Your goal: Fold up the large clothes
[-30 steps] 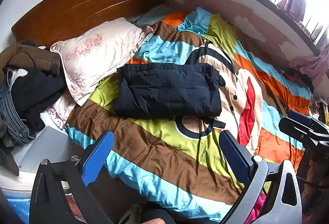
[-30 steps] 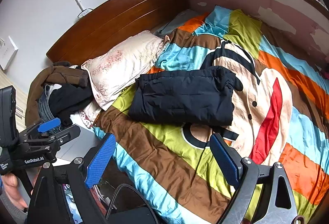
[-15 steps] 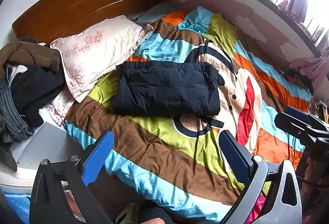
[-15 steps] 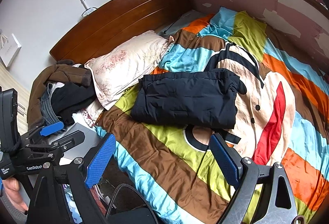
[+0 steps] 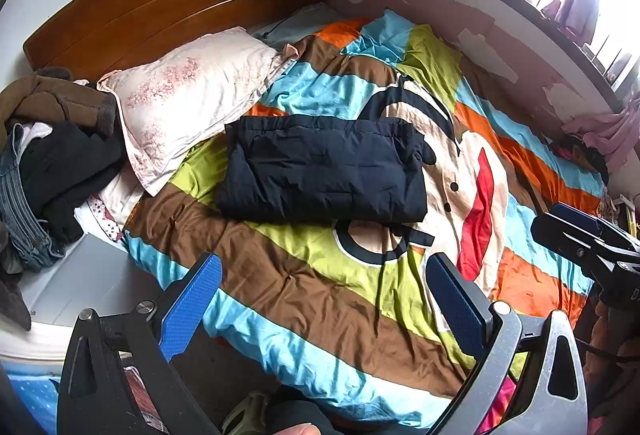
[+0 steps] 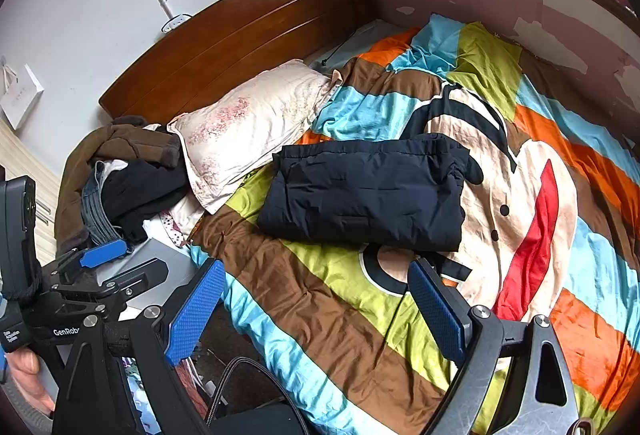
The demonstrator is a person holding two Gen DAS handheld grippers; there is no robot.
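Left wrist: my left gripper has barely shifted, spread wide and empty; the folded navy jacket, puffy and rectangular, lies at 12 o'clock on the glossy striped quilt.

Right wrist: my right gripper has backed off slightly, gaping and empty; the jacket sits at 12, the floral pillow at 11.

The folded jacket lies on the quilt; relative to it, pillow left, headboard behind, clothes pile far left.
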